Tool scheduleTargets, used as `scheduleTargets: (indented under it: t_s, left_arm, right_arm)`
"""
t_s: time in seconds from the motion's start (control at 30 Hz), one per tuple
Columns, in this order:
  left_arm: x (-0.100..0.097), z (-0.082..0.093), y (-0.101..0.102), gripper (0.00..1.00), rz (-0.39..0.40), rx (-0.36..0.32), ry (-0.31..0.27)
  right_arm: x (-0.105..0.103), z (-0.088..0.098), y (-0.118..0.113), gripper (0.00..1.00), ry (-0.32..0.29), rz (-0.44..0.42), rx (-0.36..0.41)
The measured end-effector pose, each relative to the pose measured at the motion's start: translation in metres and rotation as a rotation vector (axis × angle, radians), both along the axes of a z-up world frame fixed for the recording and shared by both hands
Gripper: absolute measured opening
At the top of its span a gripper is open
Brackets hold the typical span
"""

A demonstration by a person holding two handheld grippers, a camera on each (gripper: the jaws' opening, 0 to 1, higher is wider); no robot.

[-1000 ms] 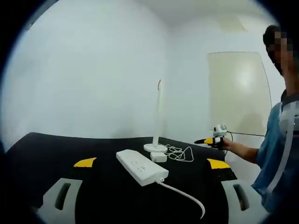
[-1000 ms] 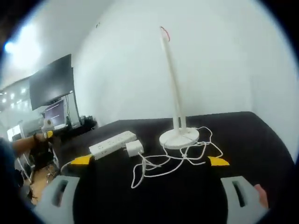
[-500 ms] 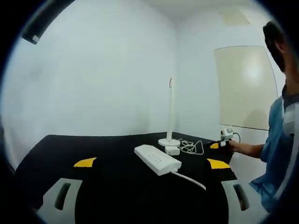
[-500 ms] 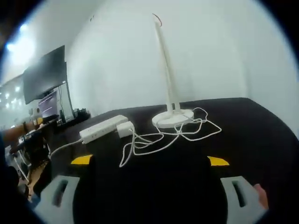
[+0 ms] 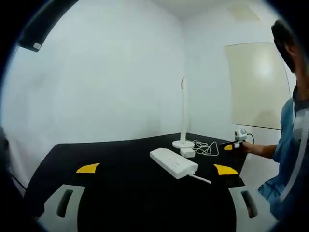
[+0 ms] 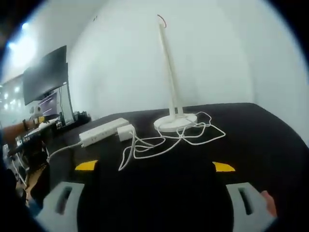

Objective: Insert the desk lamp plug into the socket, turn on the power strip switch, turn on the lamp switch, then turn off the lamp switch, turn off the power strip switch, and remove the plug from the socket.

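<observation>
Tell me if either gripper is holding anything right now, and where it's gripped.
Nothing is held. The left gripper and right gripper are both open over the black table, short of the lamp, plug and power strip.

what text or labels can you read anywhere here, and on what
None can be read.
Power strip: its top face shows faint marks, too small and blurred to read.
Monitor on the far wall: dark screen, no legible text.
Desk lamp and plug: plain white, no visible label.
</observation>
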State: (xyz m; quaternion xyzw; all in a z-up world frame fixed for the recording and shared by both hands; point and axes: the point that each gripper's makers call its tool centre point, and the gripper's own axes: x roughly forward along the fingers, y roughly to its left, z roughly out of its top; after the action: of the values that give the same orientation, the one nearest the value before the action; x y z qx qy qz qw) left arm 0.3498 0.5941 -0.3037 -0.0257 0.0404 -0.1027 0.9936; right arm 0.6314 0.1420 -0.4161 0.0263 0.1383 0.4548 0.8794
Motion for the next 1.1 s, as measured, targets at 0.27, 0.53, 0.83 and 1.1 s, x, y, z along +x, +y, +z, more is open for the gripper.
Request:
scheduleTargets:
  t_s: [0.27, 0.53, 0.83, 1.1]
  left_arm:
    - [-0.007, 0.002, 0.013, 0.89, 0.025, 0.005, 0.008]
    - [-0.012, 0.004, 0.023, 0.89, 0.044, 0.028, 0.021]
    - [-0.016, -0.003, 0.049, 0.89, 0.077, 0.028, 0.037]
    - [-0.021, -0.005, 0.055, 0.89, 0.079, 0.035, 0.038]
  right_arm:
    - [0.0, 0.004, 0.0, 0.91, 0.017, -0.009, 0.034]
    - [0.001, 0.004, -0.001, 0.9, 0.027, -0.011, 0.041]
    - [-0.001, 0.002, 0.0, 0.89, 0.032, -0.014, 0.036]
    - [0.0, 0.002, 0.0, 0.88, 0.036, -0.02, 0.039]
